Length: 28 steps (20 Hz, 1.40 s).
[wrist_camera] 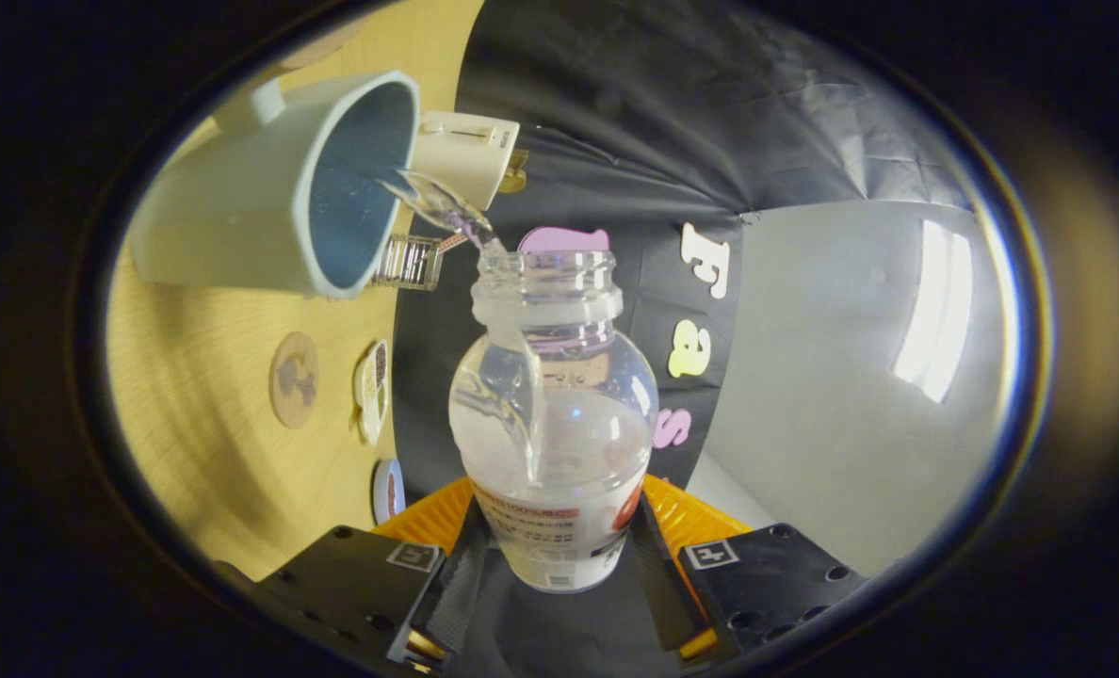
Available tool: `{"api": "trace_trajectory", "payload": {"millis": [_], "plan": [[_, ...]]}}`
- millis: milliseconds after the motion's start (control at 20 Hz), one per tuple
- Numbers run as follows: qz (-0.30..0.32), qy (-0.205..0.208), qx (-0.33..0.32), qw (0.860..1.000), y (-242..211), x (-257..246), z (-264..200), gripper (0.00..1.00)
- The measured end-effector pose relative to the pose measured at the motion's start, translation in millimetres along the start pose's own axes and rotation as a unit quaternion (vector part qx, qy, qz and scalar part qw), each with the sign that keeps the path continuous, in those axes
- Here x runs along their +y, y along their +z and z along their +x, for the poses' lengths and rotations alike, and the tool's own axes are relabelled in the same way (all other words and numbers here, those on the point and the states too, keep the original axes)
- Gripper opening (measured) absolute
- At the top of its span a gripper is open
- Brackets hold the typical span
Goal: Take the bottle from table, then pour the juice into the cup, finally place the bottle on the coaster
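My gripper [556,556] is shut on a clear plastic bottle [554,414], both fingers pressing its labelled lower part. The view is rolled over, so the wooden table [211,452] stands at the left. The bottle has no cap and is tipped toward a pale blue-grey cup [286,188]. A thin stream of clear liquid [437,202] runs from the bottle's mouth into the cup's dark opening. A round coaster [293,379] with a dark picture lies on the table, beside the cup and to the left of the bottle.
A white boxy device [465,155] stands just behind the cup, with a small clear ridged item [409,262] under it. Two more flat pieces [372,391] [388,490] lie near the table's edge by the black cloth wall [673,122]. A grey panel [851,377] is at the right.
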<state>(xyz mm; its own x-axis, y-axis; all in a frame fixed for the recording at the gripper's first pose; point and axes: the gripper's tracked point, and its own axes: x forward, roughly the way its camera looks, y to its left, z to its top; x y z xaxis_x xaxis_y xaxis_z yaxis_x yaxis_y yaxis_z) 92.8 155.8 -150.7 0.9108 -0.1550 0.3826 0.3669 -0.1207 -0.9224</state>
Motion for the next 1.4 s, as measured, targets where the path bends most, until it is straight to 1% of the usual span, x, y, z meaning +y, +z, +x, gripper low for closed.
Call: {"api": "trace_trajectory", "payload": {"millis": [550,900,1400], "plan": [[-0.025,-0.017,-0.009,1.000,-1.0,-10.0,1.2,0.78],[-0.039,-0.027,-0.025,0.999,4.6,-16.3,1.6,0.78],[-0.069,-0.051,-0.042,0.995,10.8,-27.0,2.3,0.78]]}}
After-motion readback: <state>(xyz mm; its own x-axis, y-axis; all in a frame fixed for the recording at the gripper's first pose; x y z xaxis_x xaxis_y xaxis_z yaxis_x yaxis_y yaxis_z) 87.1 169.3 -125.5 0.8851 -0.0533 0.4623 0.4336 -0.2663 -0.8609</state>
